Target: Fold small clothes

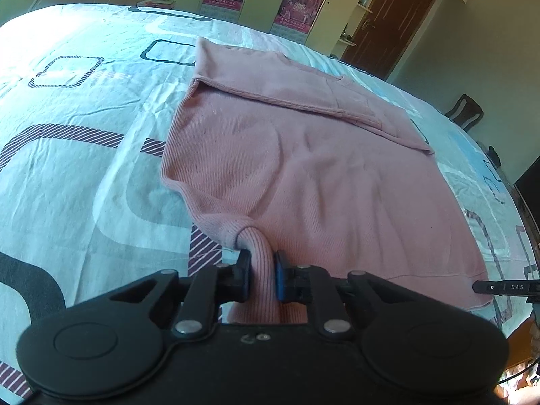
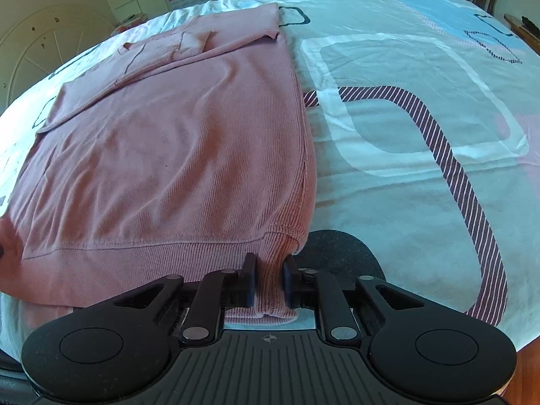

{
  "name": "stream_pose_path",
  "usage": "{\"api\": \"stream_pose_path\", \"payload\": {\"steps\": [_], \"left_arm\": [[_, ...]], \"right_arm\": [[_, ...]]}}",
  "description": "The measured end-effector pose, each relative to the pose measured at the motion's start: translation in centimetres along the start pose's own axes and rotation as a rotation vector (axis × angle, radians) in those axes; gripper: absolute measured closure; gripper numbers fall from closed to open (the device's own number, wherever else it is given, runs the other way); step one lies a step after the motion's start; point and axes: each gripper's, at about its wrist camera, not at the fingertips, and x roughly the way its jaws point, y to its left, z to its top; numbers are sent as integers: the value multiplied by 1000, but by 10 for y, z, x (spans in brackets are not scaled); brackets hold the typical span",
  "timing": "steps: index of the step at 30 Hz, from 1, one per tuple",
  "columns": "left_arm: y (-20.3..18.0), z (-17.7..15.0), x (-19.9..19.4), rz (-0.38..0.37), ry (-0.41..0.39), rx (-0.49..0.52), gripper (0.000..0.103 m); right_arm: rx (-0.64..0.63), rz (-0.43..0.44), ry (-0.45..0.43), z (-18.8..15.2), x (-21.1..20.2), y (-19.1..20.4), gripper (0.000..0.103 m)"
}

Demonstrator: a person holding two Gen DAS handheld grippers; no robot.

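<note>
Both hem corners pinched, pink sweater (image 1: 287,155) flat on the bedsheet (image 1: 84,168).

My left gripper (image 1: 262,278) and right gripper (image 2: 269,281) are each clamped on ribbed hem; soft, light knit (stretches, sags mid-span), so corners are my best hold.

Bright daylight washes out the bedsheet (image 1: 67,108) far from the door (image 1: 391,17), which stays dim; fisheye bends all edges.
</note>
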Motion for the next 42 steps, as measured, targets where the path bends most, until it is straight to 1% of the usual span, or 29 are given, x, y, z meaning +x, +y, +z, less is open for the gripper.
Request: {"api": "stream_pose_path", "payload": {"steps": [2,4,7,8,10,13,16,18,21,23,24,25,27,29,30,34,37,38,39,40,41,42], "left_arm": [[-2,7,-2,-8,-20,-1,91],[-4,17,-3,-12,-40,-5,91],[-6,38,-2,-21,-88,-25,91],[-6,46,-2,-21,-105,-26,96],[-7,66,3,-22,-135,-27,97],[-8,98,16,-22,-173,-27,97],[-12,128,31,-5,-220,1,103],[-12,143,43,0,-217,13,103],[-8,158,67,28,-174,35,103],[-6,162,78,33,-101,64,103],[-4,160,80,39,-77,65,98],[-1,157,80,46,-46,58,90],[4,147,81,50,4,48,48],[7,134,79,47,-3,76,31],[6,129,80,41,2,105,30],[-2,120,97,-11,60,215,31],[-7,118,116,-28,80,292,35],[-7,118,123,-42,86,309,40],[-6,119,128,-58,103,319,53],[-6,119,133,-78,121,327,59],[-5,118,135,-79,118,337,65],[-6,118,135,-83,115,344,78]], "right_arm": [[6,40,16,6,-2,-1,93],[25,79,8,14,-6,-4,93],[59,129,-40,33,-14,-6,94],[66,139,-61,41,-17,-5,94],[72,159,-105,60,-20,-3,94],[74,195,-157,98,-17,3,94],[64,209,-209,135,-11,11,94],[51,216,-225,157,-2,15,94],[27,219,-215,180,16,22,94],[14,211,-190,187,29,24,94],[7,207,-184,188,32,25,94],[-1,206,-178,186,35,25,94],[-1,195,-164,178,40,21,94],[18,184,-146,170,44,15,94],[28,179,-137,166,46,11,94],[61,163,-111,152,48,0,94],[76,161,-111,146,46,-3,94],[79,160,-111,145,46,-3,94],[79,158,-112,144,46,-3,94],[78,156,-111,143,46,-3,94],[79,154,-110,142,46,-3,94],[82,154,-109,142,46,-3,94]]}}
